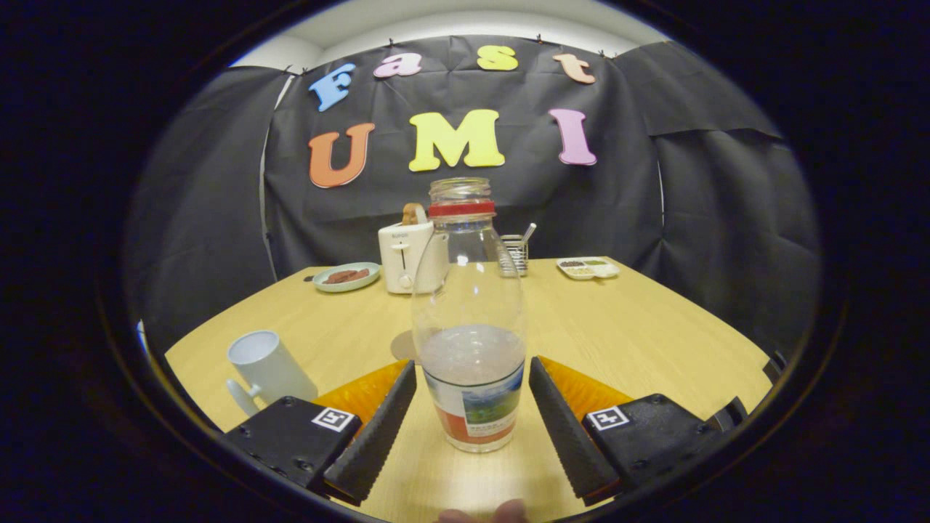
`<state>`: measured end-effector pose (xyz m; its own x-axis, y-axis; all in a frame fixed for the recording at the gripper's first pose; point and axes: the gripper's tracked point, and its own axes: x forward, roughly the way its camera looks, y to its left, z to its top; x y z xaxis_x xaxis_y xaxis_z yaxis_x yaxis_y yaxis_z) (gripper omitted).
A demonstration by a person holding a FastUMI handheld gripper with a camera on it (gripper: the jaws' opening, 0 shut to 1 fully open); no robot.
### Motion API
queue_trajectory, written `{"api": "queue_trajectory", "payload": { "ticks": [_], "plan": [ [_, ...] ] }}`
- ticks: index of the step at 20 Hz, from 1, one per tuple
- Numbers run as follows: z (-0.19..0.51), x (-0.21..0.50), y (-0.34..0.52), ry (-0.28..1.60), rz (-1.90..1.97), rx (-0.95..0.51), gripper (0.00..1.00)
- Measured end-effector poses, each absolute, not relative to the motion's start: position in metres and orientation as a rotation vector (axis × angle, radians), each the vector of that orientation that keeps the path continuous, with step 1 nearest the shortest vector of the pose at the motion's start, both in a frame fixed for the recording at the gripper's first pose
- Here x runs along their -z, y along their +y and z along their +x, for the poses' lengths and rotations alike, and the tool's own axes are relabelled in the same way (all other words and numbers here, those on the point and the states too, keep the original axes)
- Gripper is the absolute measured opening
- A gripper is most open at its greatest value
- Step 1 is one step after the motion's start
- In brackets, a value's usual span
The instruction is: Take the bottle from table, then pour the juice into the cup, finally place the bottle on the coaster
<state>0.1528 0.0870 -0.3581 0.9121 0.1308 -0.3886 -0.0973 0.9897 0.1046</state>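
A clear plastic bottle (471, 319) stands upright on the wooden table (625, 327), uncapped, with a red ring at its neck, a pale liquid in its lower half and a colourful label near the base. My gripper (472, 370) is open, with the bottle between its two fingers (378, 428) and a small gap on each side. A white cup (267, 367) with a handle stands to the left of the left finger. A round brownish coaster (403, 346) lies flat just behind the bottle's left side, partly hidden by it.
At the back of the table stand a white toaster (407, 256), a green plate with food (347, 277), a wire holder (516, 254) and a white divided tray (588, 268). A person's fingertips (483, 514) show at the near table edge.
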Motion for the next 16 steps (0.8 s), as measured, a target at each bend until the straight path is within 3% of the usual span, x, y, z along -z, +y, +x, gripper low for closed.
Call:
{"api": "queue_trajectory", "payload": {
  "ticks": [4,8,16],
  "plan": [
    [0.163,0.360,0.091,0.397,0.110,-0.108,1.00],
    [0.166,0.359,0.089,0.403,0.117,-0.095,0.83],
    [0.167,0.332,0.105,0.367,0.001,-0.134,0.76]
  ]
}}
